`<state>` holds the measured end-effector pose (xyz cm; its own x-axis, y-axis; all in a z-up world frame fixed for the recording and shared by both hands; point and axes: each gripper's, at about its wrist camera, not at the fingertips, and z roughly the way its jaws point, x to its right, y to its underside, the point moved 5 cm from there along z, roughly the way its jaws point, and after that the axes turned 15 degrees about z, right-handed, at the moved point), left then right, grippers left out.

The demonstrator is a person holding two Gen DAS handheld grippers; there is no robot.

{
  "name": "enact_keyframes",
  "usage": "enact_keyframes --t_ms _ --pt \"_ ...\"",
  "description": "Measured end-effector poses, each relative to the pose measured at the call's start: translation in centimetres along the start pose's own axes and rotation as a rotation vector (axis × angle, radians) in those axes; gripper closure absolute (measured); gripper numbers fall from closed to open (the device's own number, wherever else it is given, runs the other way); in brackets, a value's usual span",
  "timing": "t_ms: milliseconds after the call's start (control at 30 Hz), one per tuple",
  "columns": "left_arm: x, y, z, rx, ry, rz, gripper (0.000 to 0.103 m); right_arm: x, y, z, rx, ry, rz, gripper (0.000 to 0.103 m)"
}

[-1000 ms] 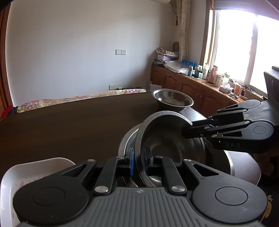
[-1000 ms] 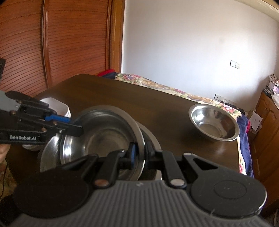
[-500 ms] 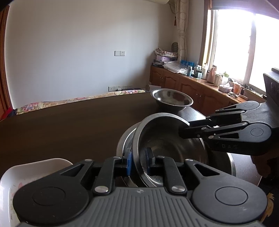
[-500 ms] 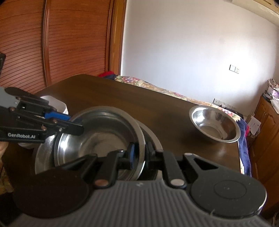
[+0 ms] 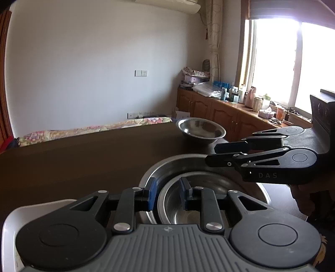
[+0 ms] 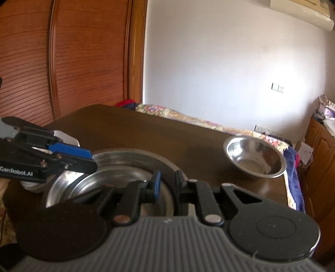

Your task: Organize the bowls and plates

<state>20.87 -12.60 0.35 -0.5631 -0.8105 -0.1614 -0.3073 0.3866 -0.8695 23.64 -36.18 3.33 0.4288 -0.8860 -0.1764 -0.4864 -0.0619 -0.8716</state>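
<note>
Left wrist: fingers straddle nested bowl rim.

1. You face a plain white wall with a light switch and a row of sockets low down.
2. On your right, daylight floods through a window above cluttered wooden cabinets.
3. On your left stands a slatted wooden door.
4. An air conditioner hangs near the ceiling.
</note>
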Motion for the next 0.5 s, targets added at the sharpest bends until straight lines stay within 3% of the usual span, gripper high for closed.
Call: enact_keyframes --t_ms 67,300,367,500 --pt "0.3 -0.3 -0.2 0.011 -0.001 0.007 0.045 0.1 -0.2 -0.3 0.012 -0.009 0.006 0.073" --pt "1.2 -1.4 -0.3 0.047 -0.007 0.038 0.030 0.4 -0.8 -1.5 0.064 0.004 0.008 0.073" --pt "1.4 -1.7 -0.3 0.055 0.000 0.031 0.021 0.6 -0.8 -1.8 0.077 0.014 0.001 0.073" --pt "1.6 -2.2 -0.2 0.073 -0.016 0.035 0.014 1.3 -0.8 -2.4 0.097 0.030 0.008 0.073"
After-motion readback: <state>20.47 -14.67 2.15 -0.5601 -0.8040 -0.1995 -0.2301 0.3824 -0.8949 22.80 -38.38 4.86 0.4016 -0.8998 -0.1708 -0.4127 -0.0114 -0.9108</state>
